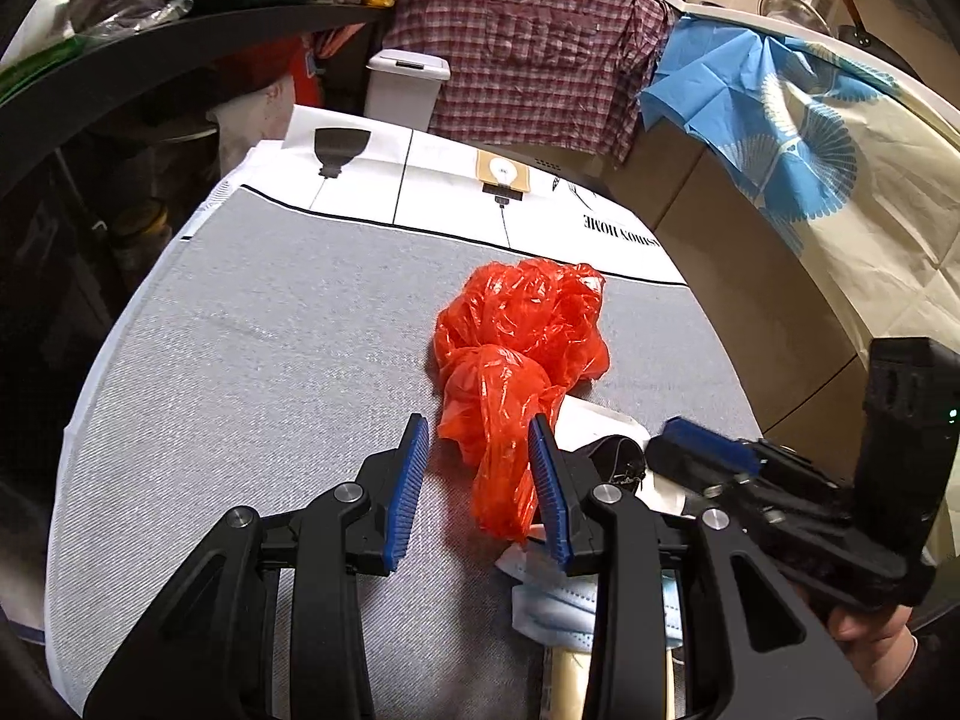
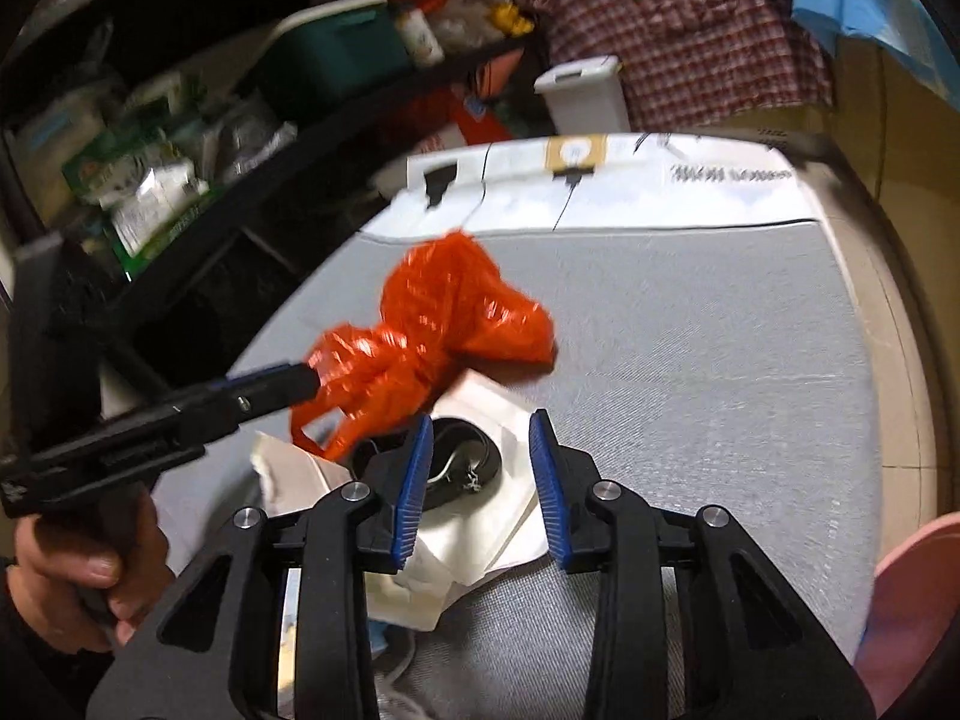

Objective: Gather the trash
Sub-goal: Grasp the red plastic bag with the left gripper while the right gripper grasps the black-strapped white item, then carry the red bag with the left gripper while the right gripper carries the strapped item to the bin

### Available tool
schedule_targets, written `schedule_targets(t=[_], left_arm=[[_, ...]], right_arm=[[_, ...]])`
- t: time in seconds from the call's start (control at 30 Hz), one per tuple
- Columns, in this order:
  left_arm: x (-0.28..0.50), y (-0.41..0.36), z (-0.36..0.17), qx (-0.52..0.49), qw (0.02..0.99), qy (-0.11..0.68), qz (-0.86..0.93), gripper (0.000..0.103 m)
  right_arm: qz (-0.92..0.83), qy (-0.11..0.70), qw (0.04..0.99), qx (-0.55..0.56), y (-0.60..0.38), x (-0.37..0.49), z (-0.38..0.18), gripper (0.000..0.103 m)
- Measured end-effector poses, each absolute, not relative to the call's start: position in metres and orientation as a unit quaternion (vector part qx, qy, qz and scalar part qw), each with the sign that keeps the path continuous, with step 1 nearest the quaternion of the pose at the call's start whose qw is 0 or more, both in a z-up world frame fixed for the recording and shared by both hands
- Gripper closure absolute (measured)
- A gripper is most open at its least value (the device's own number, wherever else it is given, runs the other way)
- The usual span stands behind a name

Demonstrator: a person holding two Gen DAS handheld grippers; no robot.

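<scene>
A crumpled orange plastic bag (image 1: 522,324) lies on the grey tablecloth (image 1: 270,360). Its twisted tail hangs between the pads of my left gripper (image 1: 480,480), close to the right pad, with a gap at the left pad; the jaws stand open. In the right wrist view the left gripper (image 2: 306,381) reaches the bag (image 2: 450,312) from the left. My right gripper (image 2: 480,474) is open over a white paper wrapper (image 2: 486,528) with a black strap-like item (image 2: 456,456) on it. A light blue face mask (image 1: 558,612) lies under the left gripper.
A white lidded bin (image 1: 408,84) stands beyond the table's far edge. A dark shelf (image 2: 180,138) full of packets runs along the left. A plaid shirt (image 1: 540,42) and blue cloth (image 1: 720,90) hang behind. Something pink (image 2: 912,600) sits at the right edge.
</scene>
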State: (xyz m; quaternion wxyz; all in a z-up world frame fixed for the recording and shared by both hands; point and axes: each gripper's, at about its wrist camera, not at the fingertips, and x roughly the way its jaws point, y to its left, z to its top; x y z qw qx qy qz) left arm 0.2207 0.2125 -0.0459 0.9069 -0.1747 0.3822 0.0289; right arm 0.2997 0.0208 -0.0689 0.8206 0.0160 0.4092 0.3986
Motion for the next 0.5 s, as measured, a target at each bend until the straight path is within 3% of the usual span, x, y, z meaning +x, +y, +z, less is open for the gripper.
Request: schedule_targets(t=[0.17,0.27,0.4,0.5], left_arm=[[0.224,0.214,-0.05,-0.172,0.905,0.387,0.028,0.071],[0.225,0.214,-0.053,-0.175,0.902,0.394,0.024,0.08],[0.226,0.207,-0.05,-0.158,0.905,0.395,0.018,0.092],[0.224,0.204,-0.045,-0.145,0.909,0.389,0.022,0.097]], right_arm=[[0.397,0.428,0.812,0.001,0.03,0.303,-0.08,0.074],[0.399,0.429,0.81,-0.003,0.031,0.302,-0.08,0.076],[0.401,0.426,0.811,-0.012,0.032,0.299,-0.079,0.092],[0.4,0.418,0.816,-0.014,0.03,0.297,-0.076,0.098]])
